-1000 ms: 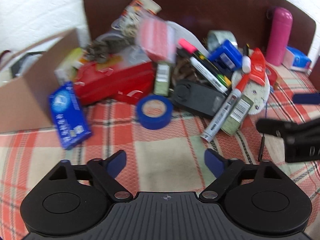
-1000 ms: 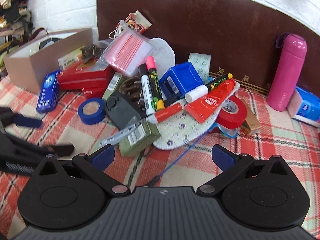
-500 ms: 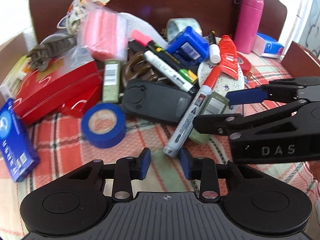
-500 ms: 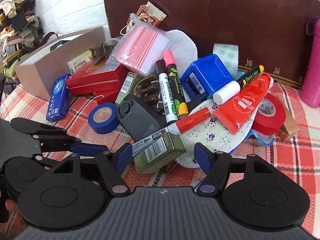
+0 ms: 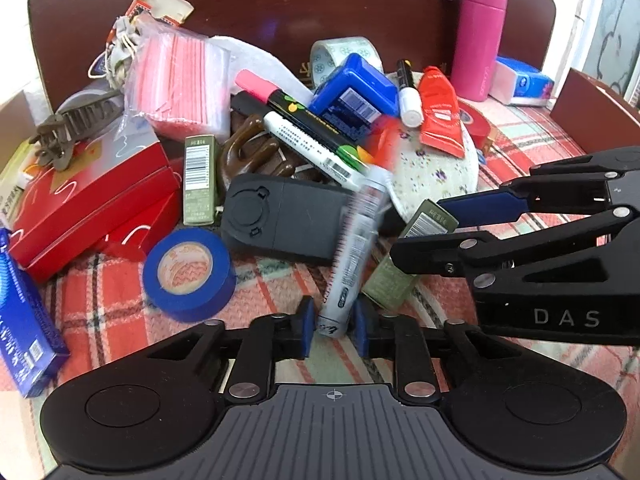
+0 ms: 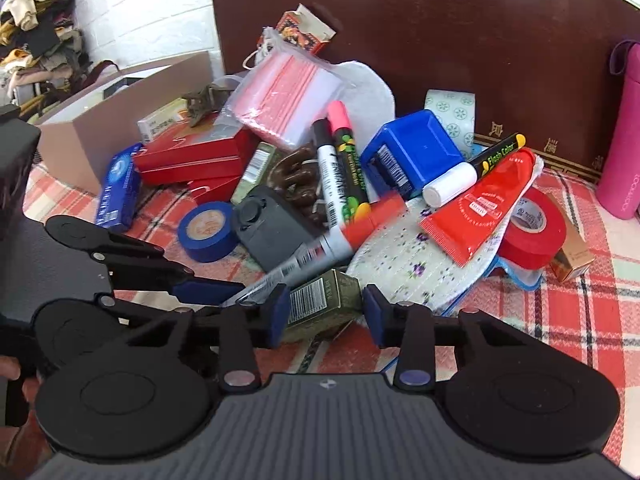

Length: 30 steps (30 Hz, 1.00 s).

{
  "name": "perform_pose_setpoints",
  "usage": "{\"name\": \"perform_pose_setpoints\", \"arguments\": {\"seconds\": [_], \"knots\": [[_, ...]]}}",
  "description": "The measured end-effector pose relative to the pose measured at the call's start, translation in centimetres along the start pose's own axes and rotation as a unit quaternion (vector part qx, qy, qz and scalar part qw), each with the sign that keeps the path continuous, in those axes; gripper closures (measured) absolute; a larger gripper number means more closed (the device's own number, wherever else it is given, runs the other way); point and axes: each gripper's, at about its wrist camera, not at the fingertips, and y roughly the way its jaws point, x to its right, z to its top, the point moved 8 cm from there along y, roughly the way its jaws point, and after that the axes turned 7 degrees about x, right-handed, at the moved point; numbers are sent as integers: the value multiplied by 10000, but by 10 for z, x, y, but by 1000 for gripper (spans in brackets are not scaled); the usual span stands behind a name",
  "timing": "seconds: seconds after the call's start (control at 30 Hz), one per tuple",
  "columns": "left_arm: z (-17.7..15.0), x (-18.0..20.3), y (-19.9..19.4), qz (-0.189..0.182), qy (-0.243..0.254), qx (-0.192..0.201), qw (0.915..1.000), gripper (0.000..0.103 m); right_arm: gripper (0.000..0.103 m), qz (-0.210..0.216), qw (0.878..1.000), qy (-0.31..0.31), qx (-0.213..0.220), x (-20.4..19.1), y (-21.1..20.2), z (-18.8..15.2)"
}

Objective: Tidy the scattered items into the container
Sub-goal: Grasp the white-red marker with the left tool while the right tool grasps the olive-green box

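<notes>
At the near edge of the heap on the checked cloth, the left tongs (image 5: 331,326) have just closed and now pinch the grey red-capped marker (image 5: 354,258), while the right tongs (image 6: 325,309), also just closing, straddle the green barcoded box (image 6: 320,304) without clearly pressing it; the cardboard box (image 6: 96,136) waits far left.

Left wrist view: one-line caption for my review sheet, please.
Left gripper, jaws just closing, clamps the grey marker's end; right gripper straddles the olive box beside it.

The left gripper (image 5: 331,326), jaws just closing, clamps the grey marker (image 5: 354,256) beside the blue tape roll (image 5: 188,274).
</notes>
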Motion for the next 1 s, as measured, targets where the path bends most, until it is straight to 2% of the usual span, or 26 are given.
{"name": "perform_pose_setpoints", "arguments": {"seconds": [0.2, 0.33, 0.43, 0.57, 0.83, 0.97, 1.0], "knots": [[-25, 2, -32, -11, -190, -119, 9997, 91, 63, 538, 9982, 103, -234, -16, -17, -12], [-42, 7, -54, -96, -334, -164, 9993, 91, 65, 733, 9959, 92, -517, -27, -27, -33], [-54, 7, -60, -29, -348, -266, 9990, 88, 64, 838, 9938, 76, -726, -33, -33, -50], [-50, 3, -60, -29, -468, -222, 9987, 65, 63, 747, 9946, -10, -725, -34, -37, -53], [-41, 6, -41, 36, -265, -266, 9993, 65, 63, 667, 9951, -374, -622, -40, -28, -46], [-40, 5, -37, 54, -201, -264, 9994, 69, 66, 666, 9944, -434, -694, -39, -18, -49], [-41, 5, -37, 64, -179, -267, 9995, 90, 67, 677, 9942, -441, -704, -39, -17, -49]]}}
